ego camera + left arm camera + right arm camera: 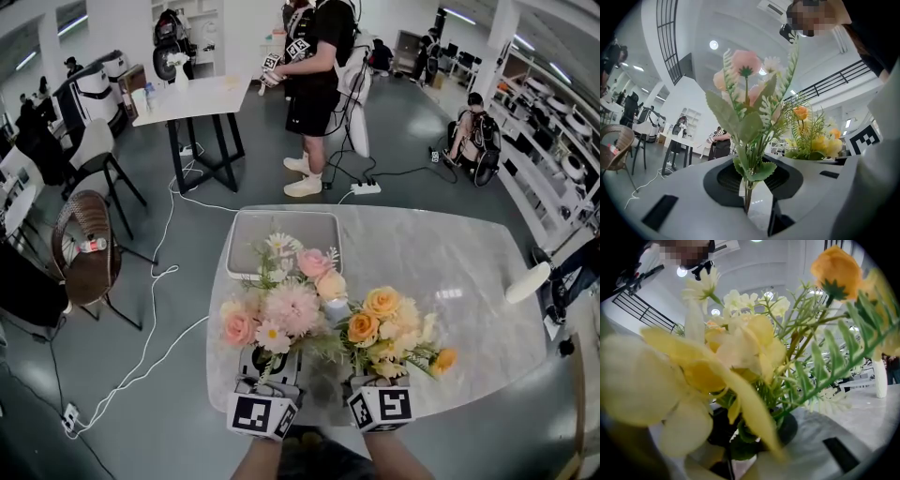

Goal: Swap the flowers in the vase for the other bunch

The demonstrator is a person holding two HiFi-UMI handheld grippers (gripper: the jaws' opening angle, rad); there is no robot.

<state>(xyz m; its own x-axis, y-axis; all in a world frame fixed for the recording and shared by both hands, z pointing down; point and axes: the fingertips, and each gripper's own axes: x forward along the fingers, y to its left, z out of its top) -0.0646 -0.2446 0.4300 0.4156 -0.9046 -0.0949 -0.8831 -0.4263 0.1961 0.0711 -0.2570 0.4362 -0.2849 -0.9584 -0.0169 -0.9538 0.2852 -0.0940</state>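
My left gripper is shut on the green stems of a pink bunch, which stands upright over the near part of the marble table. In the left gripper view the stems are pinched where the jaws meet. Beside it, my right gripper is shut on the stems of a yellow and orange bunch. Those blooms fill the right gripper view and hide most of the jaws. A tall white vase stands on the table at the far right, apart from both bunches.
A grey tray lies at the back of the table behind the pink bunch. A person stands beyond the table near a power strip and cables on the floor. A wicker chair stands to the left.
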